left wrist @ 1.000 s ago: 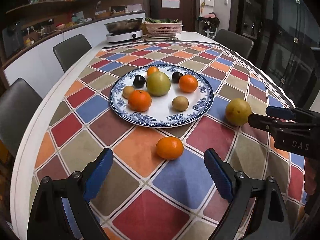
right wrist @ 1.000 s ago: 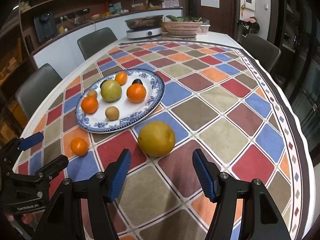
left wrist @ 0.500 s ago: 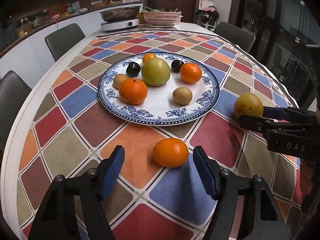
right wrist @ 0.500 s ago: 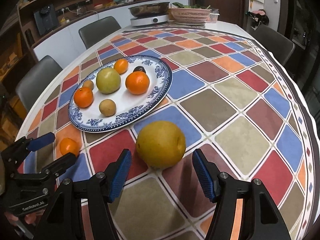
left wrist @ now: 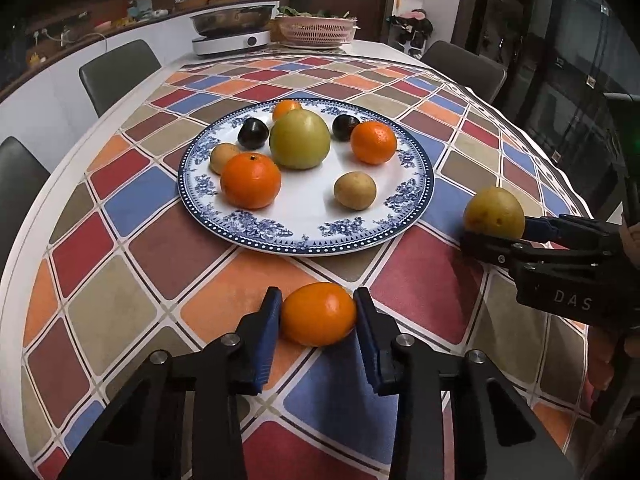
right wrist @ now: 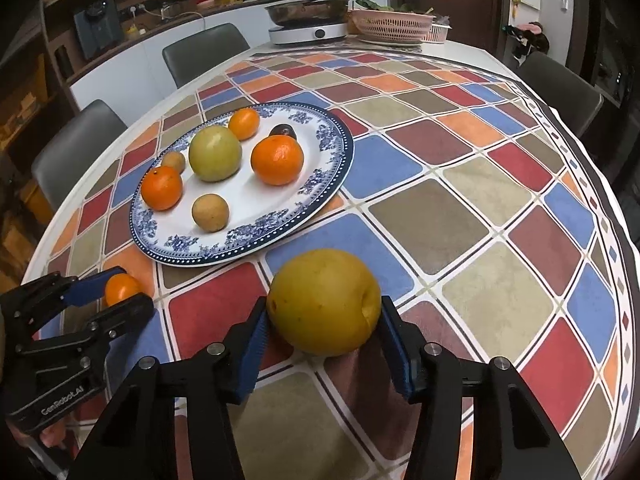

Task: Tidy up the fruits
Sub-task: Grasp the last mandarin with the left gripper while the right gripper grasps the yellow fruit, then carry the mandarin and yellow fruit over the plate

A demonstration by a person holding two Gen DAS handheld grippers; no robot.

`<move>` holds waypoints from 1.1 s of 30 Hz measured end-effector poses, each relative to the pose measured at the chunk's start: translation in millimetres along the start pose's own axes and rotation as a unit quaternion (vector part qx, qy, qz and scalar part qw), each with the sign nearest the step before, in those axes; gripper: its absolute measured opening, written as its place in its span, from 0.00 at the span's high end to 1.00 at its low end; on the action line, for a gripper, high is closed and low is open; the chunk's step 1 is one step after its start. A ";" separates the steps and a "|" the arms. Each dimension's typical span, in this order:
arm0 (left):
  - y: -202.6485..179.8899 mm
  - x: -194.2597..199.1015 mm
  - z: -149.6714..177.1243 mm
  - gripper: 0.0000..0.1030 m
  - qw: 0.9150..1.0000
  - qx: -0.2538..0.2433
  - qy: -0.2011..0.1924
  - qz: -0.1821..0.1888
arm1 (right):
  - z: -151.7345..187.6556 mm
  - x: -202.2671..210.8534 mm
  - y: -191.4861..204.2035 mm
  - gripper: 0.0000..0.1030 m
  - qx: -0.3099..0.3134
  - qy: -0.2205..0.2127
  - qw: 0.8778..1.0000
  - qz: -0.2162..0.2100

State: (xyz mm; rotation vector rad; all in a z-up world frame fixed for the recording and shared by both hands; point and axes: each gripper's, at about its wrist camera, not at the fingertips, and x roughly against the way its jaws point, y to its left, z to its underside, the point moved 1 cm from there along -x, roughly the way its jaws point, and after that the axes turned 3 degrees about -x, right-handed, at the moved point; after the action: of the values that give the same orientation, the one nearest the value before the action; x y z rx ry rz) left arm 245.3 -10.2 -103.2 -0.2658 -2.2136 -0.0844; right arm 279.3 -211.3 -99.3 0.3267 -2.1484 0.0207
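Observation:
A blue-and-white plate (left wrist: 416,184) on the checked tablecloth holds several fruits: oranges, a green apple (left wrist: 300,140), dark plums and small brown fruits. My left gripper (left wrist: 318,314) is shut on a small orange (left wrist: 318,314) that rests on the cloth in front of the plate. My right gripper (right wrist: 324,320) is shut on a large yellow pear (right wrist: 324,300), to the plate's right, also resting on the cloth. The left gripper with the orange (right wrist: 120,288) shows in the right wrist view; the pear (left wrist: 494,212) shows in the left wrist view.
A hotpot cooker (left wrist: 232,36) and a pink basket (left wrist: 316,32) stand at the table's far end. Grey chairs (left wrist: 116,68) stand around the table. The table's left edge (left wrist: 16,264) is near the left gripper.
Both grippers moved forward and closed: the left one onto the small orange, the right one onto the yellow pear. Both were open a second ago.

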 end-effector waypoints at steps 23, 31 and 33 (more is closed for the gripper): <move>1.5 55.5 -12.8 0.65 0.999 0.006 -0.054 0.004 | -3.2 50.8 19.2 0.49 0.001 -0.040 0.999 -0.027; 3.1 80.8 -23.9 0.65 0.997 0.001 -0.078 0.001 | -13.3 76.5 28.4 0.49 0.005 -0.065 0.997 -0.038; 3.4 85.5 -27.5 0.65 0.997 -0.001 -0.083 0.001 | -16.2 81.5 30.4 0.49 0.005 -0.069 0.997 -0.041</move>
State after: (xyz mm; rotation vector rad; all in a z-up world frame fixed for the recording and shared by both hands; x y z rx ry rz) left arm 216.9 2.6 -18.9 -0.2841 -2.3779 -0.0649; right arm 241.8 -198.0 -20.3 0.4322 -2.2712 -0.0383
